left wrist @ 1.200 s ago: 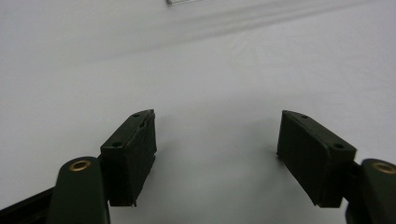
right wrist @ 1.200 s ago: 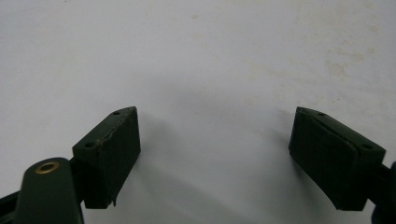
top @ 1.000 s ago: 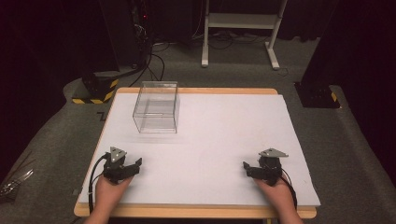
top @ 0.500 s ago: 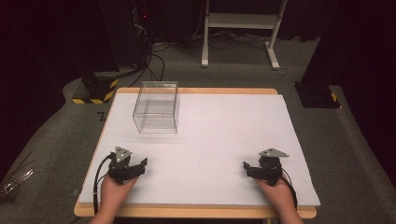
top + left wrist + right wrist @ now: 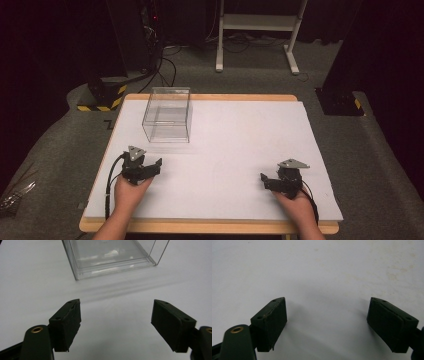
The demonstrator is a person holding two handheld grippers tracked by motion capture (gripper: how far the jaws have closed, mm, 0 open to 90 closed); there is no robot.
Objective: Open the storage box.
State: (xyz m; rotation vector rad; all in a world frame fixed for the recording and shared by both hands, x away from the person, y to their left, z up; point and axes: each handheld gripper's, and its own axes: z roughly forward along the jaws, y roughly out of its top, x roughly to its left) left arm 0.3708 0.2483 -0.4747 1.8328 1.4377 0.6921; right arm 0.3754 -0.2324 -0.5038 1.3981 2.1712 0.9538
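The clear box (image 5: 167, 115) stands empty at the table's (image 5: 240, 150) far left, straight ahead of my left gripper (image 5: 156, 166), whose jaws have just been opening, nothing between them. My right gripper (image 5: 264, 179), jaws spread and empty, sits well apart.

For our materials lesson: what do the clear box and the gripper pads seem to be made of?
Clear box: probably rigid plastic, glossy; see-through walls with bright glints. Left gripper pads: likely matte black rubber or foam; dull, with a ragged edge.
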